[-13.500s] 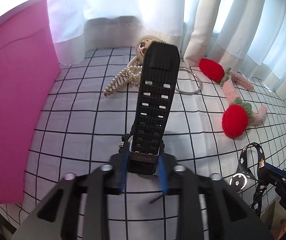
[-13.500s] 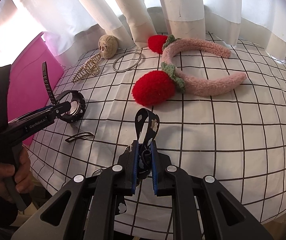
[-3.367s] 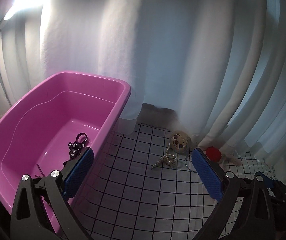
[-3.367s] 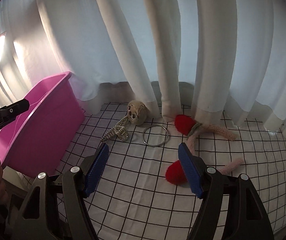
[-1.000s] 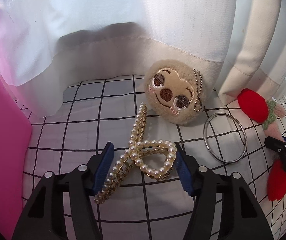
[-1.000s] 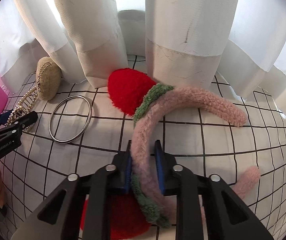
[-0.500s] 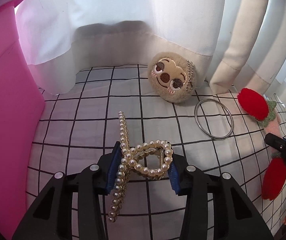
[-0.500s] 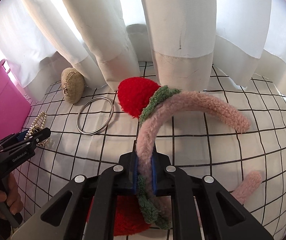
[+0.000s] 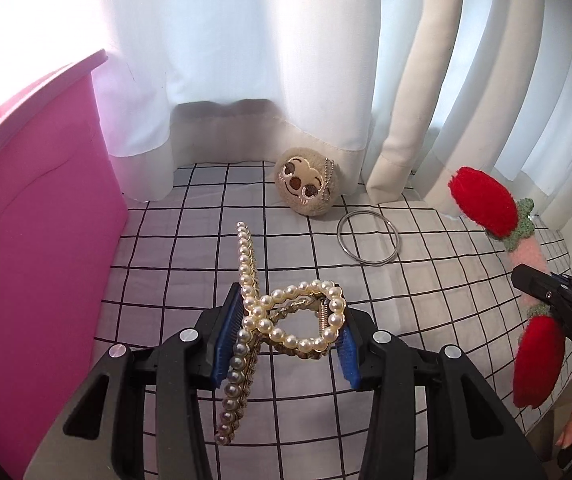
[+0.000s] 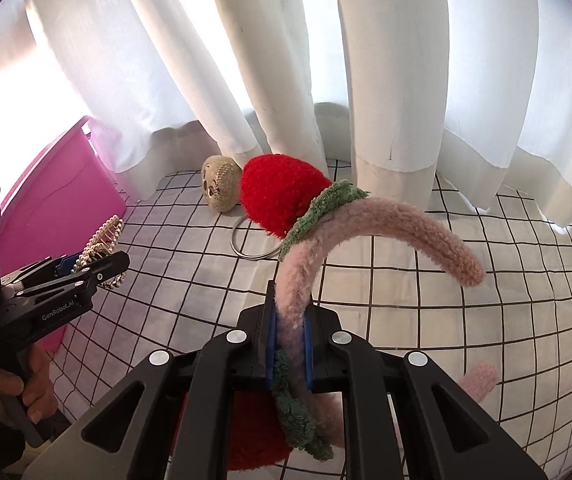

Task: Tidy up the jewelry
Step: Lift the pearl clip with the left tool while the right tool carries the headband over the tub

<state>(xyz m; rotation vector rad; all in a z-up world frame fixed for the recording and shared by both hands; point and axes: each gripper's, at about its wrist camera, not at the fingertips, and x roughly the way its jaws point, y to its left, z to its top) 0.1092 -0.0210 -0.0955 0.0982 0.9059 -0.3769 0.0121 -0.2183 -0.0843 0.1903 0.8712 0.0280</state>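
Note:
My left gripper [image 9: 286, 338] is shut on a pearl hair claw [image 9: 286, 320] and holds it above the checked cloth; it also shows in the right wrist view [image 10: 102, 256]. My right gripper [image 10: 289, 338] is shut on a pink fuzzy headband [image 10: 365, 224] with red strawberries [image 10: 282, 200], lifted off the cloth. The headband also shows at the right of the left wrist view [image 9: 481, 208]. A pink bin [image 9: 26, 220] stands at the left.
A beige plush sloth charm [image 9: 307, 188] lies by the white curtains [image 9: 246, 60] at the back. A silver bangle [image 9: 367, 238] lies on the checked cloth [image 9: 166, 248] beside it. The curtains hang along the far edge.
Both grippers have risen with their loads. The pearl claw and the strawberry headband are now higher above the cloth, and the sloth charm and bangle look farther away.

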